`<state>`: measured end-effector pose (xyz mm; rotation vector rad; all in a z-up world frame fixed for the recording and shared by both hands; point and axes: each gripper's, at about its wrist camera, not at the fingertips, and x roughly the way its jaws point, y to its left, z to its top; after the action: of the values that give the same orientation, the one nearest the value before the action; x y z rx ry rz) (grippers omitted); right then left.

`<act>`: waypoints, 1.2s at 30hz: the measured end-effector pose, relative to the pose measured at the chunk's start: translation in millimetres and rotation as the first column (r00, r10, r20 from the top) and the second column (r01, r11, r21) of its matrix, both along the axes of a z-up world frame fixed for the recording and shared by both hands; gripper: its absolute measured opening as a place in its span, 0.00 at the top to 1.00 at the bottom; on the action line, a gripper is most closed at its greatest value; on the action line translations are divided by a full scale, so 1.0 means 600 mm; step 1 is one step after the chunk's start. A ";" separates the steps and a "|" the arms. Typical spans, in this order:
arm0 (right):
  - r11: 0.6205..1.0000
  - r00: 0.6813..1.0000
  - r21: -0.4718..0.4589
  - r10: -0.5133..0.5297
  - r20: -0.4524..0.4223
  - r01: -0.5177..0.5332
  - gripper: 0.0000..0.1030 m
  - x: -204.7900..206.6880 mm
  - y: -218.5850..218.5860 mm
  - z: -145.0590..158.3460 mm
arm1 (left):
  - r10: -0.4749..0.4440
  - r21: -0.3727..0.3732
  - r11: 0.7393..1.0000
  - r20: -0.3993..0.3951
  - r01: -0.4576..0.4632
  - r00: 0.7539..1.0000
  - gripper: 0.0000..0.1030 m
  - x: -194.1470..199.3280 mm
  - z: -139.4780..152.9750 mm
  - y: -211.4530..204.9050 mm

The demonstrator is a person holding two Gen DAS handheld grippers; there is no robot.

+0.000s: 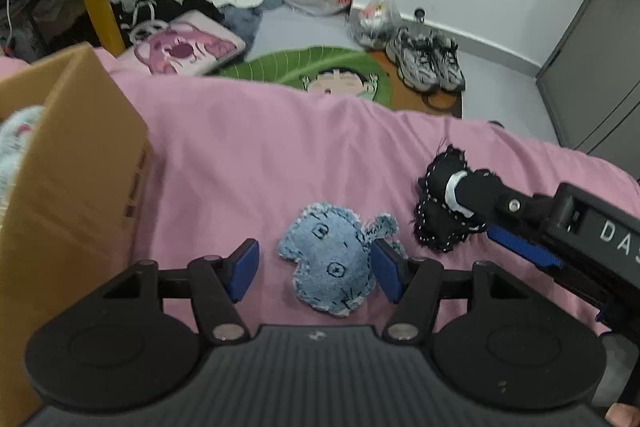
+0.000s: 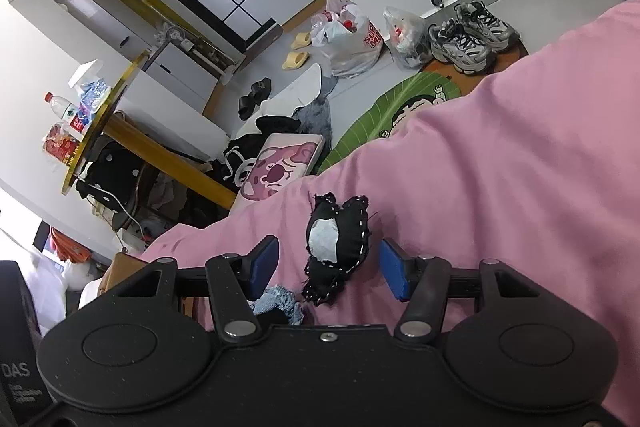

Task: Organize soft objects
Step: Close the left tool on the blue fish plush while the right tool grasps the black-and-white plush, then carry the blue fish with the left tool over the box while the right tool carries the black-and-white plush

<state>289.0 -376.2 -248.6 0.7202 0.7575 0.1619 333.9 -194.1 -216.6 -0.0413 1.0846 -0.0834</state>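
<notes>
Pink sheet (image 1: 280,155) covers bed; green rug (image 1: 296,63) on floor (image 1: 312,27).

"DAS" is printed in white on the right gripper (image 1: 472,223) body and on the left gripper (image 2: 16,379) body. "SUP" can be read on a plastic bag (image 2: 352,43) on the floor.

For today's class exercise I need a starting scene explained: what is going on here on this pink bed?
A person holds a gripper in each hand over a pink sheet. The left gripper straddles a blue denim soft toy; its right pad seems to touch the toy, its left pad stands clear. The right gripper brackets a black stitched soft toy, fingers apart from it. Neither toy is lifted. An open cardboard box waits at the left.
</notes>
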 end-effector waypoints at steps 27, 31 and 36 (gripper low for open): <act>0.995 0.995 -0.005 -0.099 0.024 0.099 0.81 -0.071 -0.012 0.037 | 0.046 -0.117 0.992 0.038 -0.041 0.998 0.81 -0.028 0.066 0.029; 0.992 0.991 -0.002 -0.123 0.054 0.123 0.81 -0.103 -0.018 0.067 | 0.039 -0.127 0.991 0.064 -0.031 0.997 0.81 -0.050 0.090 0.035; 0.991 0.986 -0.001 -0.137 0.092 0.137 0.81 -0.133 -0.018 0.090 | 0.031 -0.144 0.990 0.099 -0.016 0.995 0.81 -0.080 0.127 0.051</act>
<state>209.5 -386.8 -194.7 0.7498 0.6186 0.0665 286.1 -163.3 -140.4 -0.1768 0.9751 -0.1406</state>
